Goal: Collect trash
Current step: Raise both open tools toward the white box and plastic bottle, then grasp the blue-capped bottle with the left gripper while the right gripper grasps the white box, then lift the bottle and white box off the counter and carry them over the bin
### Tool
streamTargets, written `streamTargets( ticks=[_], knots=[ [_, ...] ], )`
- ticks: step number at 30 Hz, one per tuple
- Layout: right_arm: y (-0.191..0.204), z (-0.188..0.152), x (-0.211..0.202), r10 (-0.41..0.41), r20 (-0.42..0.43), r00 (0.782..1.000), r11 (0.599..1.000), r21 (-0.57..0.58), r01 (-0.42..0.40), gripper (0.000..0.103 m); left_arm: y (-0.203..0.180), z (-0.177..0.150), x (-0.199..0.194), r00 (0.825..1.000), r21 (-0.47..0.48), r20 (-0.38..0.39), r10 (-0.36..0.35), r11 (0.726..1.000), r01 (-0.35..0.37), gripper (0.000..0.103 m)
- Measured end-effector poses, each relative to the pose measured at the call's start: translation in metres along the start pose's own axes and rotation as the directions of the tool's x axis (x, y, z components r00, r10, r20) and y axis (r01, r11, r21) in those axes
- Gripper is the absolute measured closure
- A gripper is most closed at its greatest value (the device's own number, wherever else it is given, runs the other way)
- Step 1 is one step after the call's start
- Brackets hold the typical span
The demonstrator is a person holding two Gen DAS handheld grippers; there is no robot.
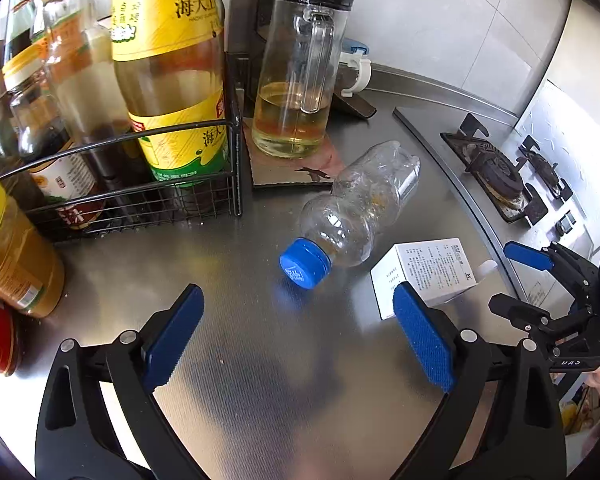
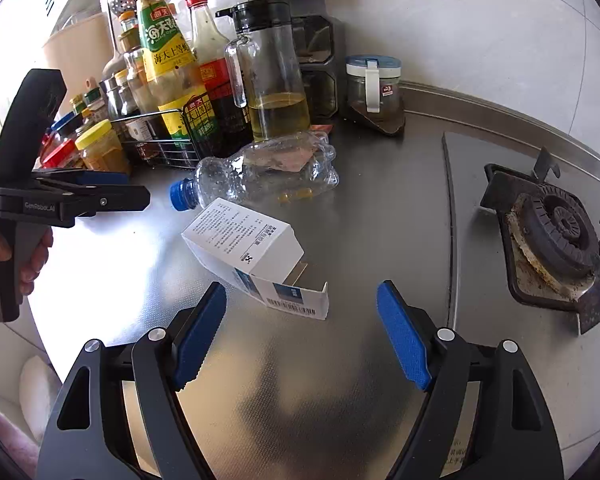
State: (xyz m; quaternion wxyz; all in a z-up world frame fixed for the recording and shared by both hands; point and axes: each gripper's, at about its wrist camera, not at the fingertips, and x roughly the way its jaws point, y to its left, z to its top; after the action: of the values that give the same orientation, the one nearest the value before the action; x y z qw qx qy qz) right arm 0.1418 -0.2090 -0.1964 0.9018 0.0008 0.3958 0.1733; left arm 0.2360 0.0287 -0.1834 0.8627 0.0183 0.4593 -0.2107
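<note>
Crumpled clear plastic bottle point(image 1: 360, 204), white carton point(image 2: 246, 246) on brushed steel counter point(image 2: 300, 380); both grippers spread, empty

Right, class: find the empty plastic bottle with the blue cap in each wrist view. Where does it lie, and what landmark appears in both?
Left wrist view: the bottle lies centre, cap toward the camera.
Right wrist view: the bottle lies upper centre, cap pointing left.
Shared landmark: the white box on the counter beside it.
</note>
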Motion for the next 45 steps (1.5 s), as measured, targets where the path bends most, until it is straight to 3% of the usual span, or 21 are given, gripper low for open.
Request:
streamTargets(
  ticks=[9, 13, 17, 18, 24, 40, 45],
  knots=[
    [0.006, 0.008, 0.023, 0.098, -0.05, 0.994, 0.993, -0.066, -0.101, 0.025, 0.005, 0.015, 0.041, 0.998, 0.077, -0.045, -0.047, 0.996, 0.051, 0.013],
    [0.013, 0.008, 0.033, 0.147, -0.105, 0.984, 0.984, -0.09, -0.157, 0.041, 0.005, 0.015, 0.055, 0.996, 0.115, -0.062, -0.071, 0.99, 0.078, 0.015],
    [0.016, 0.003, 0.039, 0.169, -0.148, 0.974, 0.981, -0.074, -0.182, 0.067, 0.004, 0.012, 0.061, 0.99, 0.126, -0.086, -0.109, 0.985, 0.119, 0.049],
    [0.017, 0.002, 0.038, 0.169, -0.145, 0.975, 0.981, -0.069, -0.181, 0.069, 0.003, 0.011, 0.061, 0.99, 0.134, -0.089, -0.11, 0.984, 0.122, 0.055],
    [0.021, -0.004, 0.031, 0.173, -0.15, 0.973, 0.981, -0.057, -0.183, 0.086, 0.0, 0.011, 0.059, 0.987, 0.148, -0.078, -0.14, 0.977, 0.151, 0.069],
    [0.008, -0.04, -0.005, 0.085, -0.126, 0.988, 0.993, 0.087, -0.074, 0.089, -0.027, 0.004, 0.053, 0.974, 0.28, -0.076, -0.212, 0.933, 0.225, 0.066],
    [0.008, -0.044, -0.014, 0.048, -0.109, 0.993, 0.993, 0.115, -0.036, 0.092, -0.034, 0.0, 0.054, 0.973, 0.31, -0.085, -0.216, 0.922, 0.232, 0.073]
  ],
)
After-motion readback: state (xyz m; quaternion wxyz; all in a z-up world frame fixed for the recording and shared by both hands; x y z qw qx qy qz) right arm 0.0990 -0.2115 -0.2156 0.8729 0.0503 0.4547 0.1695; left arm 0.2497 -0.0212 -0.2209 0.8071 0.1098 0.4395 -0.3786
